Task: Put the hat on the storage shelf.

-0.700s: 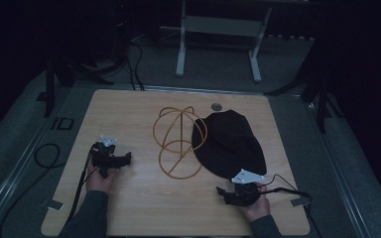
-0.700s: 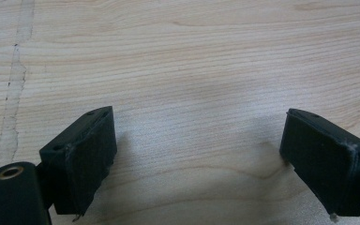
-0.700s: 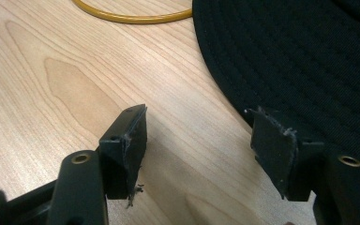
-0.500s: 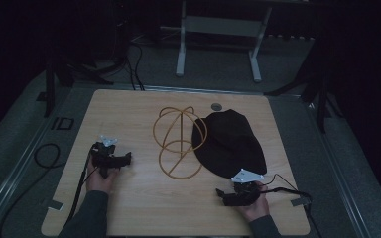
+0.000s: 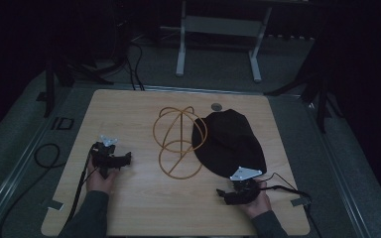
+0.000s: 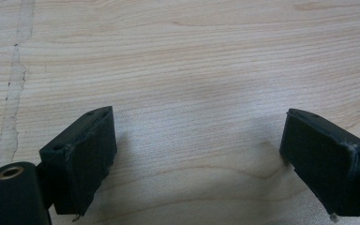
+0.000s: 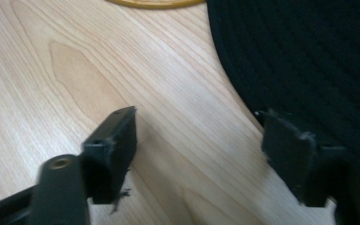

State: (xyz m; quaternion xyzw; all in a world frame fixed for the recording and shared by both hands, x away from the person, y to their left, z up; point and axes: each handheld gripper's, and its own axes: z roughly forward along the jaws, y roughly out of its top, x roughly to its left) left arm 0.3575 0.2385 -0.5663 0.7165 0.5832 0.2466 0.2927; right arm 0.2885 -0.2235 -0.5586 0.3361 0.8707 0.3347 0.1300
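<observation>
A black cap point(image 5: 228, 141) lies flat on the wooden table point(image 5: 144, 208), right of centre. Beside it on the left stands an orange wire frame point(image 5: 178, 175) made of hoops. My right gripper point(image 5: 226, 192) rests near the front edge, just below the cap's rim. It is open: in the right gripper view its jaws point(image 7: 201, 150) stand wide over bare wood, with the cap's edge point(image 7: 309, 56) behind the right jaw and the orange hoop point(image 7: 154, 3) at the top. My left gripper point(image 5: 125, 159) lies at the table's left, open, with bare wood between its jaws point(image 6: 197, 154).
A small round grommet point(image 5: 217, 106) sits in the table near its far edge. Tape strips point(image 5: 53, 203) mark the front corners. A cable point(image 5: 44, 153) loops on the floor at the left. A metal frame point(image 5: 218, 25) stands beyond the table.
</observation>
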